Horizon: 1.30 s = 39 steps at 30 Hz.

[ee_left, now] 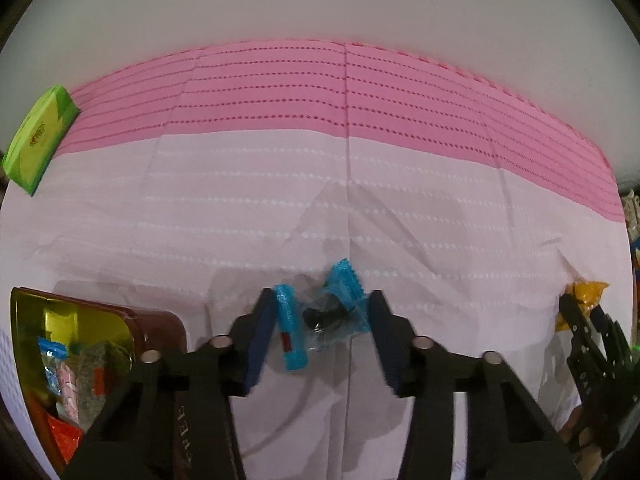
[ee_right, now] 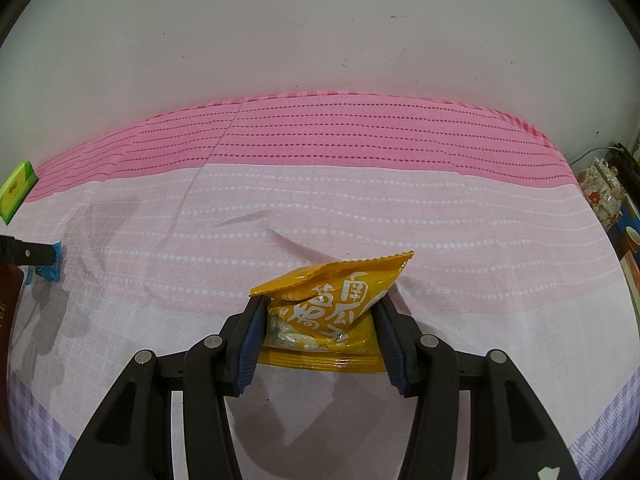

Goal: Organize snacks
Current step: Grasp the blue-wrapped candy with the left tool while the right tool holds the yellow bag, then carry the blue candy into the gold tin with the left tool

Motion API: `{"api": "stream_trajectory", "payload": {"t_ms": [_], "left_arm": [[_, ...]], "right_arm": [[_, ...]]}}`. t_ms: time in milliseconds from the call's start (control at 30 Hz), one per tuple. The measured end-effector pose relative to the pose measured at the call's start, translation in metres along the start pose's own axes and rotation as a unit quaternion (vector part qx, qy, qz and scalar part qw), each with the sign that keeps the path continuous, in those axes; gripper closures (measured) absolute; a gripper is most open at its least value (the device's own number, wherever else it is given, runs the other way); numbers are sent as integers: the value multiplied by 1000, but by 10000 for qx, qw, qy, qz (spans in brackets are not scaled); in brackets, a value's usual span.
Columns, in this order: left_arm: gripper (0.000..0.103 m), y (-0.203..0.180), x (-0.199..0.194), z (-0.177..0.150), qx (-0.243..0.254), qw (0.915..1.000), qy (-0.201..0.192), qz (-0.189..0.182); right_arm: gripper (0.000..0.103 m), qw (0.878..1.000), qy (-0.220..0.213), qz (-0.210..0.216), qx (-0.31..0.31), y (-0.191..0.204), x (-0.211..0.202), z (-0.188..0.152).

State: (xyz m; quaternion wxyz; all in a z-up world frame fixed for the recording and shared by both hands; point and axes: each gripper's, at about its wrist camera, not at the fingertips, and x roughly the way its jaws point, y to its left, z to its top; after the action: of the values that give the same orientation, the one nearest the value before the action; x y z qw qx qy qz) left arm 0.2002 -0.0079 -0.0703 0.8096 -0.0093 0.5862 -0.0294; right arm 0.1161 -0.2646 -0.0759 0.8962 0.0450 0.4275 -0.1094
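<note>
Lying on the cloth-covered counter [ee_left: 240, 208], the blue packet [ee_left: 320, 320] sits between the left gripper [ee_left: 320, 312] jaws, not yet pinched. Light, crinkly and slippery, it is best gripped mid-body. The orange bag [ee_right: 336, 312] is clamped by the right gripper [ee_right: 322, 316].

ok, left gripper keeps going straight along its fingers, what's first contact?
The blue-wrapped snack, already between the left gripper fingers. Whether both pads press it is unclear. Past it lies only the pink tablecloth, though depth is hard to judge in this fisheye view.
</note>
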Motion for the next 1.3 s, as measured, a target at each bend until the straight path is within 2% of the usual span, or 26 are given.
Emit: {"api": "stream_trajectory", "payload": {"t_ms": [200,767,967,1133,1300], "left_arm": [[70,4,2,-9,98,9999,-39,-96],[72,4,-19,-59,227,9994,25,-244],[73,-4,-34,-81,445,9988,-39,-202],[76,-12,-46,-91,559,9981,-182,-188],[76,-10,-44,-97,588,9980,-111,-223]], "right_arm": [[54,10000,-1,1,0,0,0,0],[53,10000,-2,4,2,-1,0,0],[53,10000,-4,5,2,-1,0,0],[53,10000,-4,3,1,-1,0,0],[54,10000,-4,4,0,0,0,0]]}}
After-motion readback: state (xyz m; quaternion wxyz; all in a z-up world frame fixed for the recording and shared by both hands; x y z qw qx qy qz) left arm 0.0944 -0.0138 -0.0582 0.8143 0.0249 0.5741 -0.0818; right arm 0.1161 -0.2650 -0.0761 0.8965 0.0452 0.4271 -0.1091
